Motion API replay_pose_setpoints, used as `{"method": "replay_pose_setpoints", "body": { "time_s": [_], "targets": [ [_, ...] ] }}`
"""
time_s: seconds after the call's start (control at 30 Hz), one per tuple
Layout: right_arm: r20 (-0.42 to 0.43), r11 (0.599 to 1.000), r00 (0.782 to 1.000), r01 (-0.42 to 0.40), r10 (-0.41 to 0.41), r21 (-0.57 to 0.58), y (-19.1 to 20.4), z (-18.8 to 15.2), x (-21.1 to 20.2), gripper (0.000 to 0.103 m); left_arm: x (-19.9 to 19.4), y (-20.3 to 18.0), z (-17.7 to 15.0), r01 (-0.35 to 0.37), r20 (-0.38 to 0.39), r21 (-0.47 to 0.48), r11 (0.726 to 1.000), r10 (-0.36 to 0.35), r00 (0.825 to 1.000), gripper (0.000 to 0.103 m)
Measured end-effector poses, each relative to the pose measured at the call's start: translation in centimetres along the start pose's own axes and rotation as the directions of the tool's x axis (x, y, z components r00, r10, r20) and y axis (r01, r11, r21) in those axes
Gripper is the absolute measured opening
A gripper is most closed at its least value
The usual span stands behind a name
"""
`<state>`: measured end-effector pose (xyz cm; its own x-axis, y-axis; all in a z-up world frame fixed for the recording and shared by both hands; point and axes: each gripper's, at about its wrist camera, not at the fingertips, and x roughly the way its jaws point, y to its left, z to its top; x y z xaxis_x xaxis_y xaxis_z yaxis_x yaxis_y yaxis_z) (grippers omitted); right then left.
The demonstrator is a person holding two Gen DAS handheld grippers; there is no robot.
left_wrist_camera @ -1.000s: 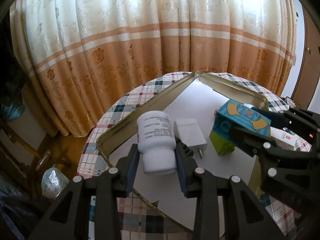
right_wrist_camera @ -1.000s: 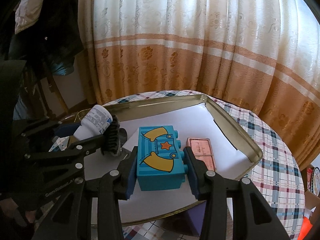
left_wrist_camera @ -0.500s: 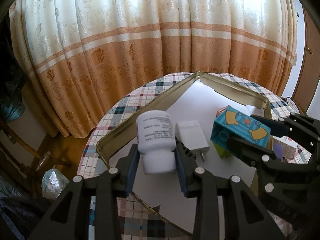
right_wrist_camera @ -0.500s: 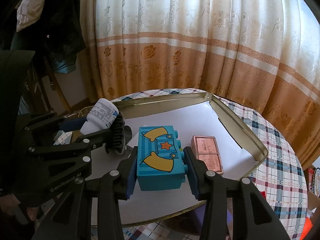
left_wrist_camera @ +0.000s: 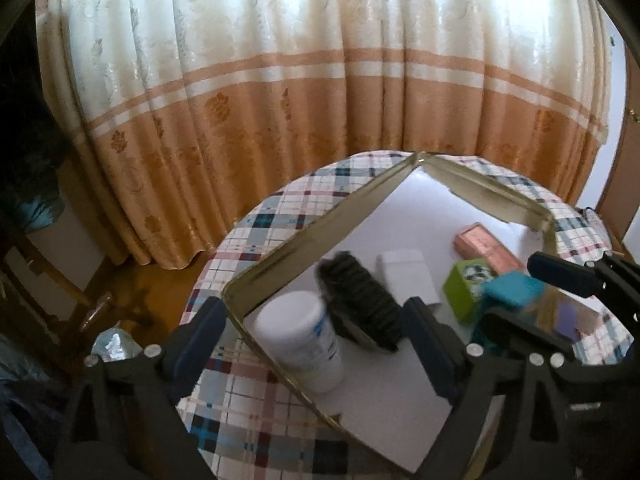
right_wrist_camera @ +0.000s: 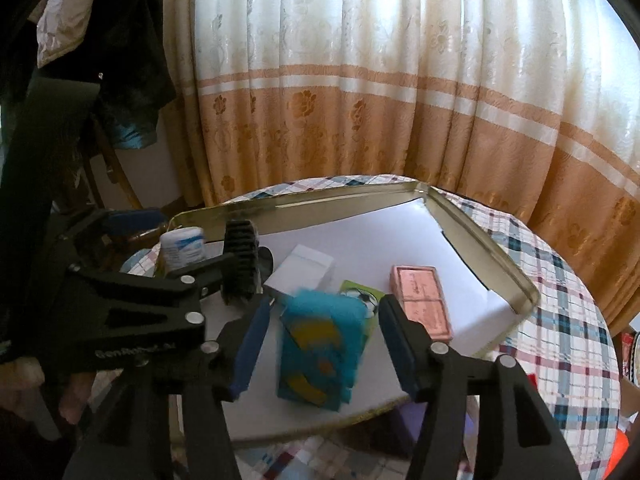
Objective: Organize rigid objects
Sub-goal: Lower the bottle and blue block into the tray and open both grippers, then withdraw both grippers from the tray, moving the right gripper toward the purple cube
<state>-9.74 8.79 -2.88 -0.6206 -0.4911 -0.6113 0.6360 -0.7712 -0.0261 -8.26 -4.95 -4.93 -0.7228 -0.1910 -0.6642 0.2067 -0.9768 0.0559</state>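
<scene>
Bottle (left_wrist_camera: pixel 300 340), white with blue print, stands upright in the near-left corner of the metal tray (left_wrist_camera: pixel 304 236), resting on the white paper lining. Left claw (left_wrist_camera: pixel 316 328) straddles it with jaws spread wide, both pads clear of the bottle's sides; released. Claw is pitched down toward the tray from the near-left edge; a bare hand (right_wrist_camera: pixel 48 396) grips its handle, seen low left in the right wrist view.

Blue block (right_wrist_camera: pixel 320 348) with yellow markings sits between the fingers of the right claw (right_wrist_camera: pixel 324 344), blurred. Jaws are parted with a gap on each side of the block; released. Block appears to sit on the tray lining at the near edge, somewhat tilted; whether it is fully at rest I cannot tell. Right claw points forward and down over the tray's near rim.

Around these, on the lining: black brush (left_wrist_camera: pixel 360 300) just beside the bottle, white charger (left_wrist_camera: pixel 408 276) past the brush, green block (left_wrist_camera: pixel 464 288) just behind the blue one, pink box (right_wrist_camera: pixel 420 300) further right, apart from the rest.

Tray sits on a round bench (right_wrist_camera: pixel 560 320) with plaid cloth. Cream-and-orange curtain (right_wrist_camera: pixel 360 100) hangs behind.
</scene>
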Motion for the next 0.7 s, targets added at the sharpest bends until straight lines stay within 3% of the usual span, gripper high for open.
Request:
{"method": "replay_pose_setpoints", "body": {
  "time_s": [0.17, 0.37, 0.5, 0.7],
  "targets": [
    [0.040, 0.996, 0.999, 0.022, -0.025, 0.088, -2.0, -1.5, -3.1, 0.067, -1.1, -0.7, -0.7, 0.028, 0.009, -0.005, 1.000, -0.028, 1.000, 0.095],
    [0.042, 0.979, 0.993, 0.100, -0.109, 0.178, -5.5, -3.9, -6.3, 0.068, -1.5, -2.2, -1.1, 0.037, 0.005, -0.002, 0.999, -0.037, 0.999, 0.097],
    [0.005, 0.957, 0.988, 0.148, -0.154, 0.248, -8.1, -5.3, -6.4, 0.068, -1.6, -2.9, -1.4, 0.042, -0.002, 0.008, 0.999, -0.042, 0.999, 0.097],
    [-0.011, 0.955, 0.989, 0.145, -0.147, 0.258, -8.4, -5.9, -5.7, 0.068, -1.4, -2.6, -1.5, 0.027, -0.004, -0.010, 1.000, -0.027, 1.000, 0.098]
  ]
}}
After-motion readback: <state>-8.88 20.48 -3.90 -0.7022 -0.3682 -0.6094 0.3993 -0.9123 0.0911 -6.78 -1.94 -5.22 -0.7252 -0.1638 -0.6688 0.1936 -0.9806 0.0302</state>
